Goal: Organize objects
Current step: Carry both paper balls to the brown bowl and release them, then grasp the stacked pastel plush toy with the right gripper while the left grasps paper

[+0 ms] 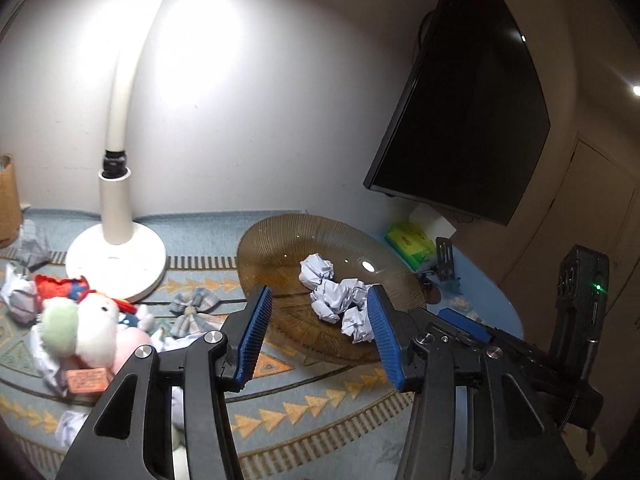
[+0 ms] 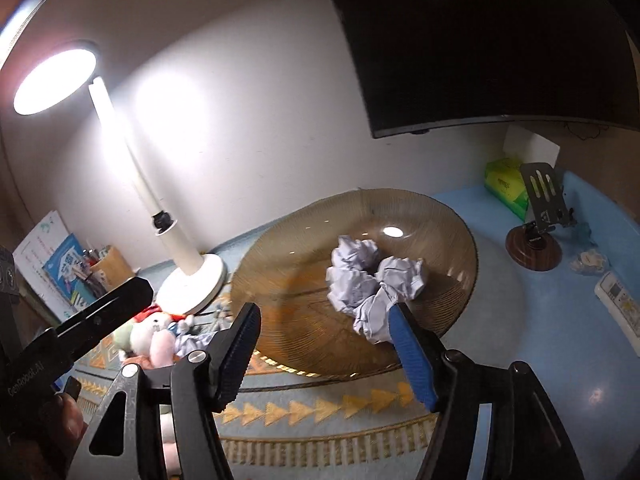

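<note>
A dark wall screen (image 1: 464,120) is seen at the upper right of the left wrist view, above a round table covered by a blue patterned cloth (image 1: 304,408). A white desk lamp (image 1: 116,264) is stood on the cloth at the left, its lit head visible in the right wrist view. A wide amber ribbed glass plate (image 1: 276,248) is set at the middle of the table, and a cluster of crumpled paper balls (image 1: 336,296) is piled on its right half.

The left gripper (image 1: 318,336) is held above the plate's near edge with its blue-padded fingers (image 1: 256,336) spread wide apart; nothing is held between them. Its right pad is seen just beside the nearest paper ball, but contact cannot be confirmed. The right gripper (image 2: 328,352) is likewise held wide open over the plate's near rim, nothing being gripped; its right finger overlaps the lowest paper ball in view, and whether it is touched cannot be told.

Plush toys (image 1: 92,320) and more crumpled paper are heaped on the cloth at the left, with a plaid bow (image 1: 194,304) near the lamp base. A green tissue pack (image 1: 410,242) and a phone stand (image 2: 538,216) are placed at the far right.
</note>
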A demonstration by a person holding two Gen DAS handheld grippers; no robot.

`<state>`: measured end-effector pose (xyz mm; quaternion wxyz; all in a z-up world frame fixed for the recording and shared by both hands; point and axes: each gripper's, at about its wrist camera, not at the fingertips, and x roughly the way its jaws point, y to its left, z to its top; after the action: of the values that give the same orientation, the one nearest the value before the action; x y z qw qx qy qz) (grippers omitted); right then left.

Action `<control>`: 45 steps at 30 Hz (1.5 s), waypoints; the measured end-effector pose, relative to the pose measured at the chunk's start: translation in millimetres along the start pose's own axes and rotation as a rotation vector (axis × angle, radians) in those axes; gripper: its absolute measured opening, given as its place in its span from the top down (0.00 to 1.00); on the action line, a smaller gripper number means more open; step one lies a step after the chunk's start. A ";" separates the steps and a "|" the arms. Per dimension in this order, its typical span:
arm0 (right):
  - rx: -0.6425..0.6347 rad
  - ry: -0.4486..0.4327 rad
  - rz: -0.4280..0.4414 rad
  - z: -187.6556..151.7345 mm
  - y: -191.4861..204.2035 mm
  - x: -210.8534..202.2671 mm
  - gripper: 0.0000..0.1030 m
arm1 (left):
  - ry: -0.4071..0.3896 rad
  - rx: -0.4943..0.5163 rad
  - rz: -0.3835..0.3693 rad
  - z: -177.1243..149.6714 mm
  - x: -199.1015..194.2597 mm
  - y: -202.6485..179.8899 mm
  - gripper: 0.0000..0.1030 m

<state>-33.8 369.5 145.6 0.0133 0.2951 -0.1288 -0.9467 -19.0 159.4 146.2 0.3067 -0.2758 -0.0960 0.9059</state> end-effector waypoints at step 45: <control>-0.402 0.146 0.185 -134.7 148.7 55.2 0.35 | 0.106 -0.165 0.282 -108.7 -69.8 146.7 0.15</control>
<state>-11.2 188.4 45.7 0.1679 0.3410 0.0372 -0.9242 14.0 1.0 36.5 0.1576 -0.3582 -0.1139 0.9132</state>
